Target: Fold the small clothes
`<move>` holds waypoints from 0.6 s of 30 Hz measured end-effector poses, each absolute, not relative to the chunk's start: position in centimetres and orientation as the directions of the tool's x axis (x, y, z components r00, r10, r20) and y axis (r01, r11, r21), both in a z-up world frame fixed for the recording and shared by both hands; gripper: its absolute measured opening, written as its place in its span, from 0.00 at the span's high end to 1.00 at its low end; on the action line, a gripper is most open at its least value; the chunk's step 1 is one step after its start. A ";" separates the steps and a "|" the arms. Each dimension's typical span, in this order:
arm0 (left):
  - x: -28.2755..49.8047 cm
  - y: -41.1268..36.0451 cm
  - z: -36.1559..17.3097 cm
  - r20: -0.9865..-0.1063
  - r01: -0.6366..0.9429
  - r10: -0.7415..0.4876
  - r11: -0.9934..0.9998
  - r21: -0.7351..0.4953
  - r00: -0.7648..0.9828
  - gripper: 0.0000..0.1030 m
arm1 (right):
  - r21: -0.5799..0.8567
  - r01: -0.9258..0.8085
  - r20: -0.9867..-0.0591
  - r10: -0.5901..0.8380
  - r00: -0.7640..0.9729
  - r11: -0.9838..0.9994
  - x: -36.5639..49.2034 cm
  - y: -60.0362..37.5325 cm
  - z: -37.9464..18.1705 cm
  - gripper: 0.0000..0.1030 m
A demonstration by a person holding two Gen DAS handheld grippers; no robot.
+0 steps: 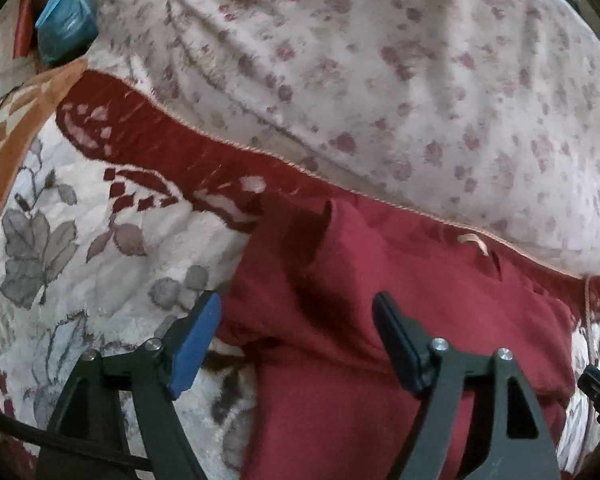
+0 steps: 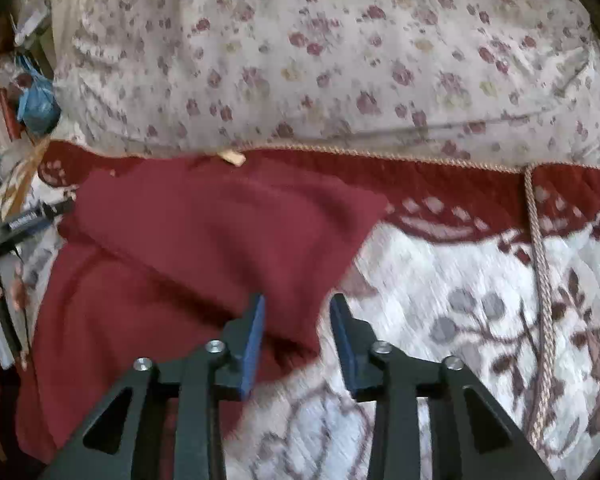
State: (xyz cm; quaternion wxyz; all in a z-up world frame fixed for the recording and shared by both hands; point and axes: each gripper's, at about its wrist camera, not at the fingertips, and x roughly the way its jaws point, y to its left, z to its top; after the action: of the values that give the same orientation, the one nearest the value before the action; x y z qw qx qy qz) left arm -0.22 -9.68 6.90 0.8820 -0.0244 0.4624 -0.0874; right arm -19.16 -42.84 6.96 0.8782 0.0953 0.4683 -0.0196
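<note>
A dark red garment (image 1: 400, 320) lies on a white floral quilt (image 1: 80, 248), its top edge near the quilt's red border. My left gripper (image 1: 300, 316) is open wide above the garment's left part, its jaws either side of a raised fold. In the right wrist view the same garment (image 2: 204, 232) lies partly folded, a flap laid over toward its right corner. My right gripper (image 2: 298, 316) is open, its jaws astride the garment's lower right edge, with cloth between them. The left gripper also shows at the left edge of that view (image 2: 24, 222).
A pale bedspread with small red flowers (image 1: 380, 60) lies beyond the quilt's corded edge (image 2: 380, 156). A twisted cord (image 2: 540, 300) runs down the quilt at right. A blue bag (image 1: 66, 20) sits at far left. A small tan tag (image 2: 232, 157) lies at the border.
</note>
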 end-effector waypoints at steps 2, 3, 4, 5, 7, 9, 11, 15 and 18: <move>0.3 -10.0 6.1 -0.824 0.129 -0.151 0.987 -0.095 0.546 0.25 | 0.153 0.129 -0.828 0.056 0.558 0.980 -18.0 -42.6 6.6 0.60; 0.8 -10.2 5.4 -0.839 0.121 -0.114 0.991 -0.058 0.532 0.25 | 0.153 0.125 -0.830 0.059 0.555 0.980 -17.5 -42.3 6.4 0.60; 1.2 -10.3 4.7 -0.850 0.115 -0.092 0.993 -0.037 0.518 0.25 | 0.131 0.122 -0.842 0.045 0.537 0.984 -16.6 -41.9 5.5 0.60; 1.7 -10.2 3.8 -0.866 0.110 -0.086 0.993 -0.035 0.492 0.24 | 0.104 0.130 -0.858 0.023 0.513 0.986 -16.1 -41.8 4.6 0.61; 1.8 -9.4 3.5 -0.870 0.095 -0.104 0.993 -0.066 0.481 0.18 | 0.102 0.146 -0.877 0.019 0.480 0.984 -15.6 -41.9 3.1 0.59; 1.4 -8.5 4.0 -0.872 0.095 -0.138 0.990 -0.105 0.469 0.18 | 0.107 0.151 -0.872 0.020 0.490 0.983 -16.1 -41.9 3.7 0.54; 0.6 -7.7 4.9 -0.869 0.112 -0.153 0.987 -0.114 0.470 0.18 | 0.136 0.165 -0.864 0.035 0.502 0.977 -17.6 -42.6 5.0 0.45; -2.3 -6.2 6.4 -0.853 0.161 -0.188 0.979 -0.124 0.486 0.18 | 0.253 0.165 -0.829 0.125 0.546 0.953 -21.7 -44.0 6.4 0.33; -4.5 -5.1 6.7 -0.852 0.165 -0.208 0.976 -0.145 0.481 0.18 | 0.321 0.173 -0.822 0.183 0.539 0.931 -23.2 -43.6 5.3 0.33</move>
State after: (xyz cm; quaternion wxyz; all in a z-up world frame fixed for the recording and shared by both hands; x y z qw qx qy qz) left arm -4.47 -5.14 6.68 0.8601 -0.0215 0.4980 -0.1084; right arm -23.23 -43.63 5.27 0.8574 0.1854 0.4802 0.0028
